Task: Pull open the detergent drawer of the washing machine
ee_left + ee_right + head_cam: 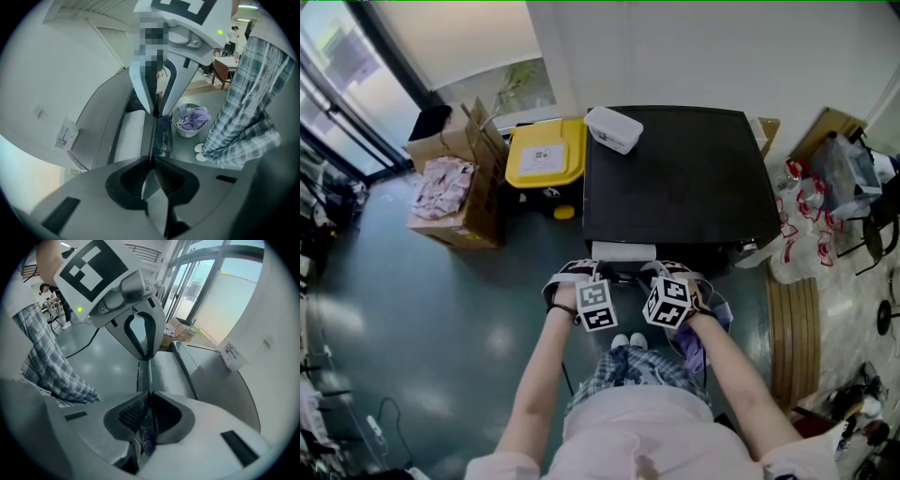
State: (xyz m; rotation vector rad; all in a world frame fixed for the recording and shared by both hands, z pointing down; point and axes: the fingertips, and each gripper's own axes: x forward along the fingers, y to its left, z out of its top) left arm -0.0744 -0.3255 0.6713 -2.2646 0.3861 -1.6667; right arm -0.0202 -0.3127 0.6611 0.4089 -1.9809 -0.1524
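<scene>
The left gripper (151,161) and the right gripper (149,397) face each other. Each is pinched tight on one end of the thin dark front panel (162,137) of the white plastic detergent drawer (623,250), which juts partway out of the black-topped washing machine (675,178). The pull looks underway; the next move calls for an even, straight draw towards the person, both ends together.

Makeshift test corner of an office hall, black-topped washing machine (675,173) on glossy grey-green floor (441,319), brown cardboard boxes (464,202), yellow-lidded plastic bin (546,155), tall glazed windows (352,70), distant desks (224,63)
</scene>
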